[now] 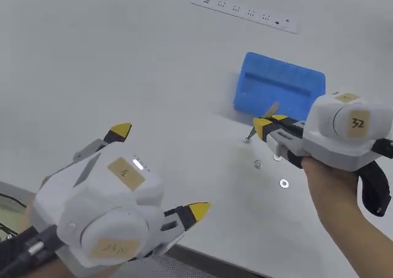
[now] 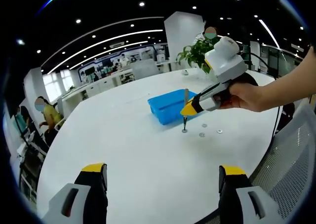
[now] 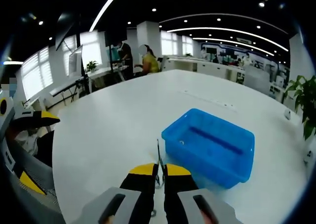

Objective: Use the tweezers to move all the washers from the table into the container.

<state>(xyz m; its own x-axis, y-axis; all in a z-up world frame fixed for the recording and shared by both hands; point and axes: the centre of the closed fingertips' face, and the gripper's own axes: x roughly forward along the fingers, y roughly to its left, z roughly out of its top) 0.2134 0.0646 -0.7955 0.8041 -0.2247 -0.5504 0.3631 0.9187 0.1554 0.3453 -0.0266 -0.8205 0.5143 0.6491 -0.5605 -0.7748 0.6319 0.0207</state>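
Right gripper (image 1: 268,122) fingers clamp the tweezers (image 1: 251,132), tips on a washer (image 1: 247,140) near the blue container (image 1: 276,106); a skewed pinch may flick it away. Left gripper (image 2: 163,170) fingers gape wide.

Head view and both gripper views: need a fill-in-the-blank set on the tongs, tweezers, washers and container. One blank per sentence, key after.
1. The right tongs are ____ on the tweezers.
2. The left tongs stand ____, holding nothing.
3. The container is ____ in colour.
4. The washers lie on the table, nearer the ____ tongs.
Missing words: shut; open; blue; right.
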